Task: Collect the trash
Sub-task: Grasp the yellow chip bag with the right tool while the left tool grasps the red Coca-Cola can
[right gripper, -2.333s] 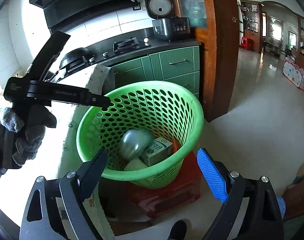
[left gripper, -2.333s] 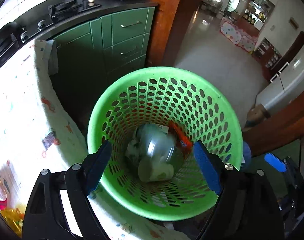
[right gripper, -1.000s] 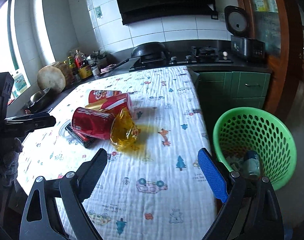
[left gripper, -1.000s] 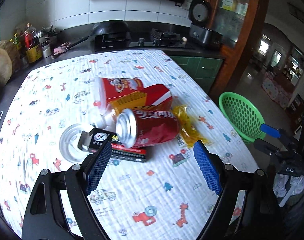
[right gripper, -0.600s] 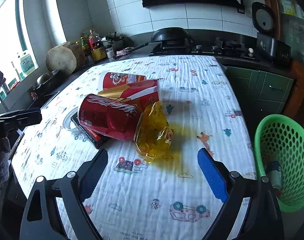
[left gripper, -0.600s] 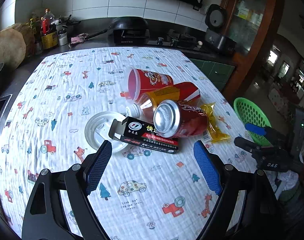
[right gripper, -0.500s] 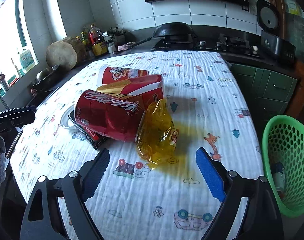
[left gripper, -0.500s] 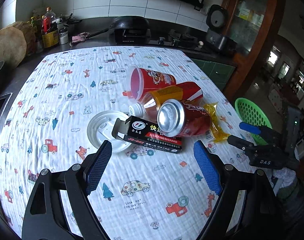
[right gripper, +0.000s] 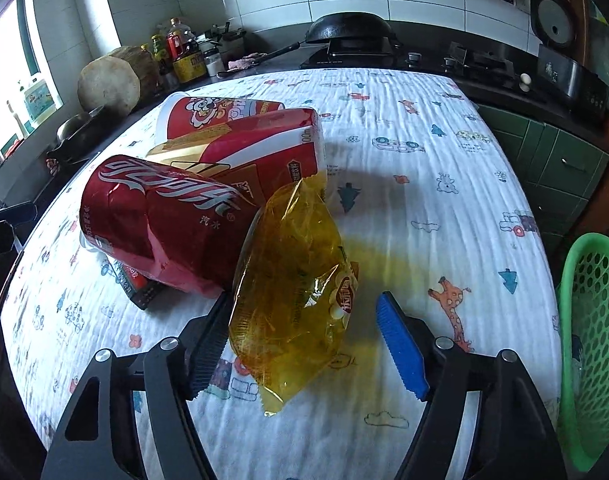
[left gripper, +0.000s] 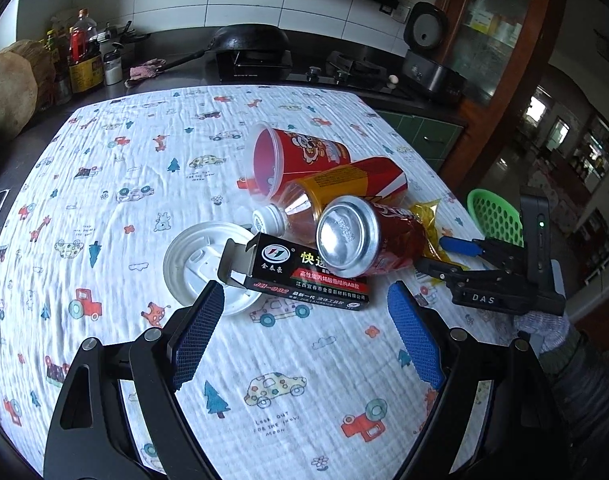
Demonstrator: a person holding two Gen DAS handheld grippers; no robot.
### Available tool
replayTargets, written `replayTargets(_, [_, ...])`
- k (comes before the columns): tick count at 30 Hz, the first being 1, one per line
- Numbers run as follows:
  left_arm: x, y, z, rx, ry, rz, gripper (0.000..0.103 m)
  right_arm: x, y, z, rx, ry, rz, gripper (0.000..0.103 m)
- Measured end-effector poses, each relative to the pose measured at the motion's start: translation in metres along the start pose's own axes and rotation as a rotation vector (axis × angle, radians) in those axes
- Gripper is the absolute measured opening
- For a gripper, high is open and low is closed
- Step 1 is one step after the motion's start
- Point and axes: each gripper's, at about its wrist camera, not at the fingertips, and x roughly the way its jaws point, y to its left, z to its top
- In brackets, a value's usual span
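A pile of trash lies on the patterned tablecloth: a red cola can (left gripper: 368, 240) (right gripper: 164, 220), a black glue box (left gripper: 304, 276), a white plastic lid (left gripper: 204, 264), a tea bottle with a red and yellow label (left gripper: 336, 188) (right gripper: 256, 148), a red plastic cup (left gripper: 296, 156) (right gripper: 212, 112) and a yellow clear wrapper (right gripper: 292, 288) (left gripper: 428, 216). My left gripper (left gripper: 304, 336) is open just in front of the box. My right gripper (right gripper: 304, 340) is open with the wrapper between its jaws; it also shows in the left wrist view (left gripper: 460, 248).
A green perforated basket (right gripper: 588, 340) (left gripper: 492, 212) with trash in it stands on the floor past the table's right edge. A counter with a wok (left gripper: 248, 40), stove, bottles and a rice cooker (left gripper: 428, 52) runs behind the table.
Both grippers have swung from above the basket back to the table. Over the last half second the right gripper has closed in around the yellow wrapper, and the left has moved nearer the box.
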Motion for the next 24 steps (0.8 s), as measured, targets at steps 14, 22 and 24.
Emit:
replayTargets(14, [0.035, -0.024, 0.019, 0.098, 0.029, -0.054, 0.083, -0.009, 0.002, -0.005, 0.004, -0.026, 0.02, 0.051])
replayTargets(22, [0.068, -0.029, 0.027, 0.195, 0.07, -0.071, 0.083, -0.031, -0.003, -0.011, 0.027, -0.056, 0.022, 0.051])
replayTargets(24, [0.075, -0.027, 0.028, 0.217, 0.079, -0.094, 0.086, -0.036, -0.005, -0.013, 0.03, -0.063, 0.026, 0.051])
